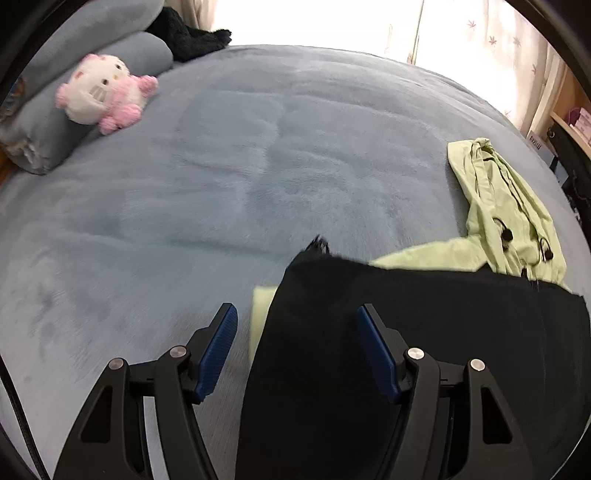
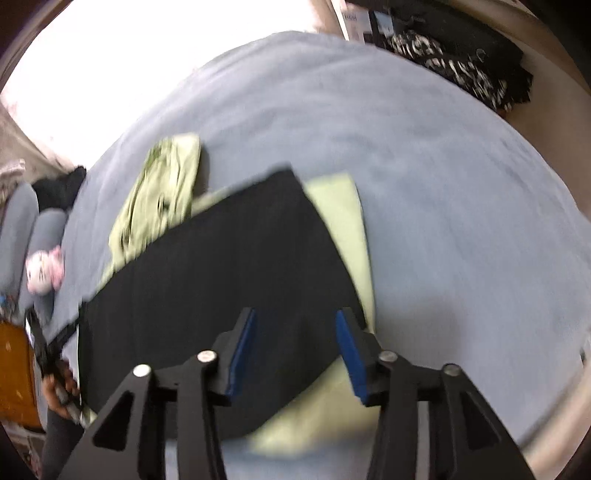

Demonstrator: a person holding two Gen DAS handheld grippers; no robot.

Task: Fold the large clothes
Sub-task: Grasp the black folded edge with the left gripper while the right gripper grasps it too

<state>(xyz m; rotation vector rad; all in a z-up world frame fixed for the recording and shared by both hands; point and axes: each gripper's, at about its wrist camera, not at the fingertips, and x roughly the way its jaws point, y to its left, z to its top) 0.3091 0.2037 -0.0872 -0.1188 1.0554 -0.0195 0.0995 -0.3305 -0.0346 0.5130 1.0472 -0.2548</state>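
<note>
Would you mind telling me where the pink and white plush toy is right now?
The plush toy lies at the upper left of the left wrist view, leaning on a grey pillow at the head of the bed.

window (image 1: 325, 22) blown out | right view motion-blurred | fisheye edges curved

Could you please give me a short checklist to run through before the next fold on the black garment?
1. Left gripper open and holding nothing: ok.
2. Right gripper open and holding nothing: ok.
3. Black garment lies flat on top of the light green garment: ok, though its near edge is hidden behind the fingers.
4. Green hood tucked in: not ok, it sticks out past the black cloth.
5. Bed cover free around the fold: ok; the plush toy sits far off by the pillows.
6. Sharp view for aiming: not ok, the right wrist picture is blurred.
</note>
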